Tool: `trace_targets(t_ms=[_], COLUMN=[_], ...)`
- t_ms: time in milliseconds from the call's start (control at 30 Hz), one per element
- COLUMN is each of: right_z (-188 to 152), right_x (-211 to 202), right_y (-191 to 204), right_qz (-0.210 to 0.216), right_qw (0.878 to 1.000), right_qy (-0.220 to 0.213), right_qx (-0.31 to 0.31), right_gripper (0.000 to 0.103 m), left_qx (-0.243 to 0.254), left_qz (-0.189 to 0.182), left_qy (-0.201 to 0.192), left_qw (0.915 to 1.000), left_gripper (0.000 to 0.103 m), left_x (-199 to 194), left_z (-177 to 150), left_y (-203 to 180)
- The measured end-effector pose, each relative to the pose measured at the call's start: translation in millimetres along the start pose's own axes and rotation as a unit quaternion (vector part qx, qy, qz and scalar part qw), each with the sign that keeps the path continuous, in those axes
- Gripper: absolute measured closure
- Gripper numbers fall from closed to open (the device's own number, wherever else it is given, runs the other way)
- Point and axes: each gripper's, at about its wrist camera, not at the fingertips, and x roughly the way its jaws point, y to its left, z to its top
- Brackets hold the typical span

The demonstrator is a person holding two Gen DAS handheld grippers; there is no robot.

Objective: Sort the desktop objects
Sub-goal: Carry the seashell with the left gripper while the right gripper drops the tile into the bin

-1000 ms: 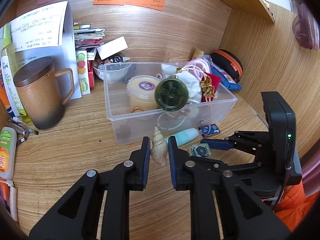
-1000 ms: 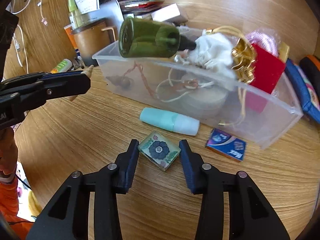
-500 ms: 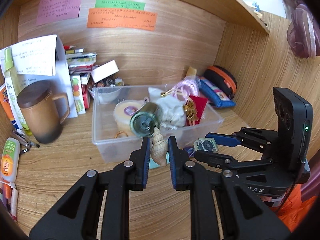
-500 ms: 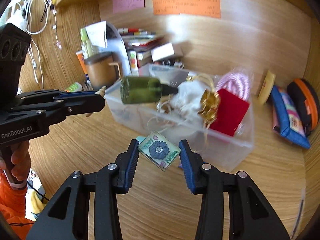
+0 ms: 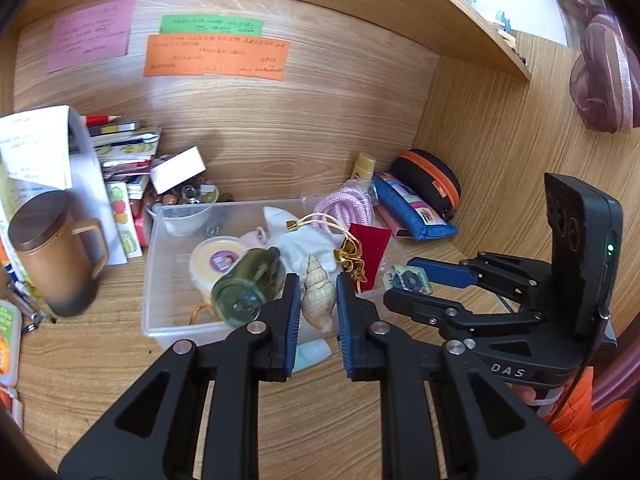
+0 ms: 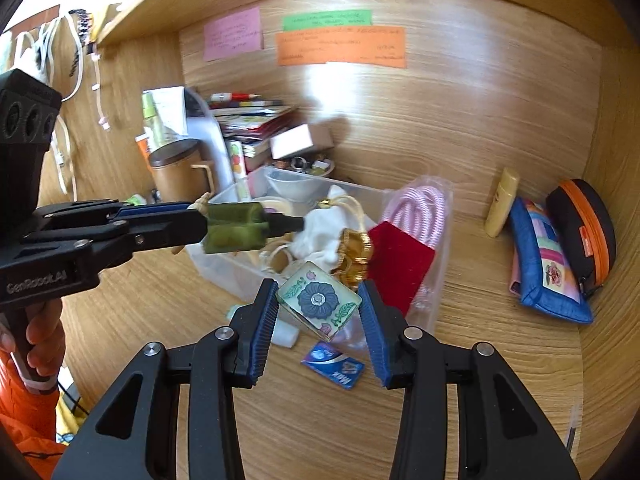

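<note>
Left gripper (image 5: 316,300) clamps shell (image 5: 318,298), right gripper (image 6: 318,312) clamps tile (image 6: 319,300) by corners; tile may twist out above box (image 5: 160,320).

**Black grippers, blue pads, orange sleeves**

Both tools are matte black plastic with open, triangular cut-outs in their arms and round silver screw heads at the joints. The left gripper (image 5: 318,312) carries ribbed blue pads (image 5: 295,320) on the inner faces of its fingers; the right gripper (image 6: 319,322) has the same blue ribbing. Seen from the left wrist camera, the right tool bears a tall black block with embossed circles, a small green light and white letters reading "DAS". From the right wrist camera, the left tool's body reads "GenRobot.AI". A hand (image 6: 38,336) grips its handle, with a bright orange sleeve (image 6: 28,424) below a white band.
</note>
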Motion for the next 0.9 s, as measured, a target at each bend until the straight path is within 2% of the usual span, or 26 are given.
trace_targets(t_ms=[567,900], right_z=[12.6,13.5], right_x=[35.3,50.3], right_y=[-14.3,-18.0], right_qz=[-0.003,0.004], right_qw=[1.000,0.999], right_qy=[0.025,0.039], right_qx=[-0.002,-0.001], right_gripper=[0.065,0.065], left_qx=[-0.013,0.010], left_qz=[-0.042,-0.039], left_qy=[0.048,0.047], left_qw=[0.9979,0.9981], left_gripper=[0.086,0.086], left_x=[57.2,48.0], left_z=[8.0,6.3], left_y=[12.1,4.8])
